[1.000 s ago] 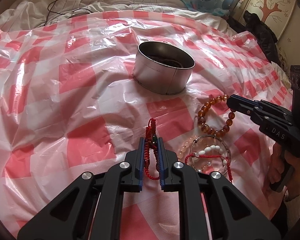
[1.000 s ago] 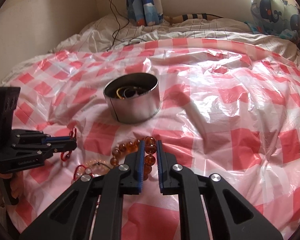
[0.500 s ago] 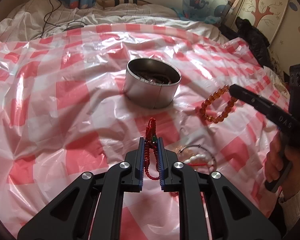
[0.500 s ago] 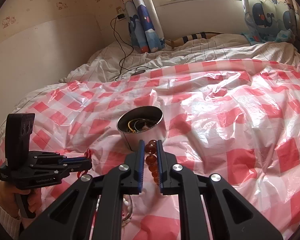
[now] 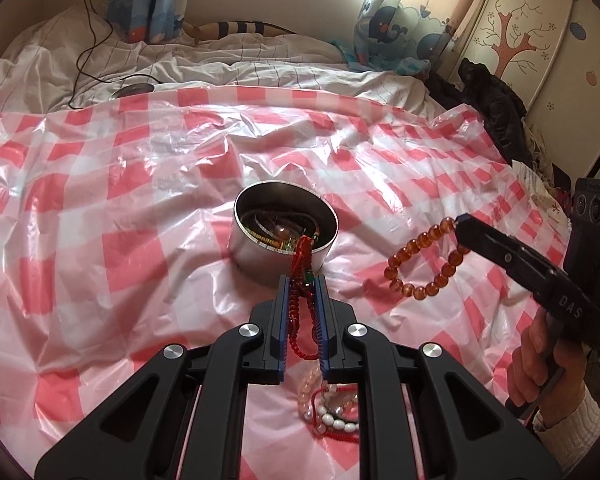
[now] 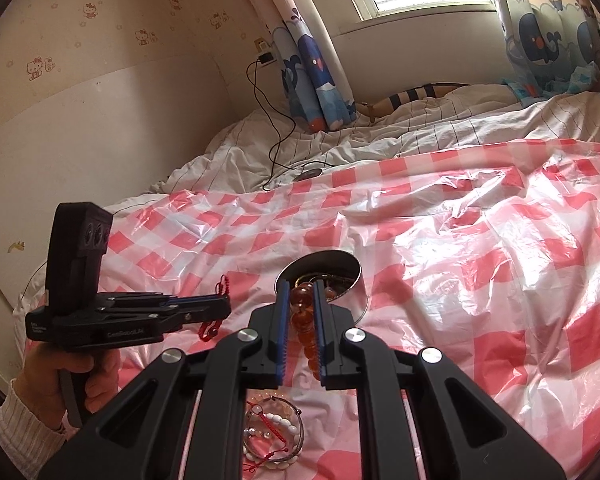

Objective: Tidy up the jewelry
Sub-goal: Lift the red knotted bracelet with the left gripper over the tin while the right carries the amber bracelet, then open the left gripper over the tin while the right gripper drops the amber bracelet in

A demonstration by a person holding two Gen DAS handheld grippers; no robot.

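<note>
A: The left gripper (image 5: 302, 300) has its fingers clamped on the red cord bracelet (image 5: 300, 280), which hangs clear of the bed. The right gripper (image 6: 300, 312) is clamped on the amber bead bracelet (image 5: 424, 264), whose loop dangles freely below the fingers.

B: And the round metal tin (image 5: 286, 240)?

A: It sits on the red-and-white checked plastic sheet (image 5: 120, 200) spread over the bed, ahead of both grippers, with a few pieces already inside. A small pile of white-bead and red-cord jewelry (image 6: 274, 436) lies on the sheet, nearer than the tin.

B: What could go wrong from here?

A: Both bracelets look headed for the tin together. If both grippers arrive over it at once, they may bump, or the two loops may tangle. The amber loop is held by only a bead or two, so a swing could pull it loose short of the tin. The sheet is slick and creased over soft bedding, so a knock on the rim could tip or slide the tin.
</note>
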